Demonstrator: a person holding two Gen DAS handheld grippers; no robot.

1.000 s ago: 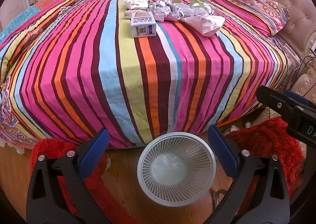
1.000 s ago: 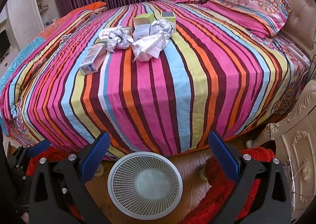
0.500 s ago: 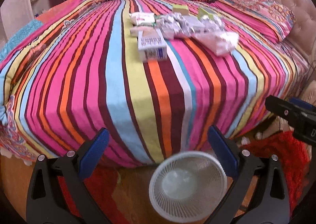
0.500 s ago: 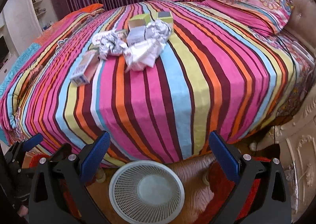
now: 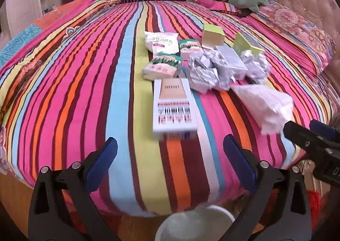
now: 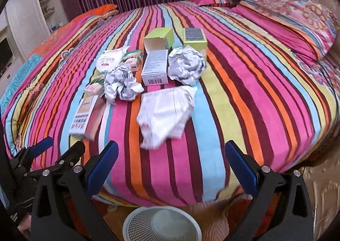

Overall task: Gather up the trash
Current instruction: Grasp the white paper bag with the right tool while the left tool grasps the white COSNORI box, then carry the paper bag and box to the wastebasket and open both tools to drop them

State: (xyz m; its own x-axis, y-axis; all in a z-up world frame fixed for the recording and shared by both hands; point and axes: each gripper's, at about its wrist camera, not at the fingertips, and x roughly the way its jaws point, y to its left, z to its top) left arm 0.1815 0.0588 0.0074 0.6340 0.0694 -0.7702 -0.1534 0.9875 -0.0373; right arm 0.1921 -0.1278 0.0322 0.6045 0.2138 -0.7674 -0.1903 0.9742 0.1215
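Both grippers, left gripper (image 5: 170, 153) and right gripper (image 6: 171, 156), hang with jaws wide apart, empty, over the bed (image 6: 244, 92). Nearest the right one lies the white crumpled paper (image 6: 167, 111): probably light and soft, best pinched at a raised fold.

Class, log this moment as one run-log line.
left gripper: open, empty | right gripper: open, empty | trash pile: on bed, untouched | white mesh basket: on floor below

Crumpled shiny foil (image 6: 186, 65), cloth bedspread (image 6: 244, 96)
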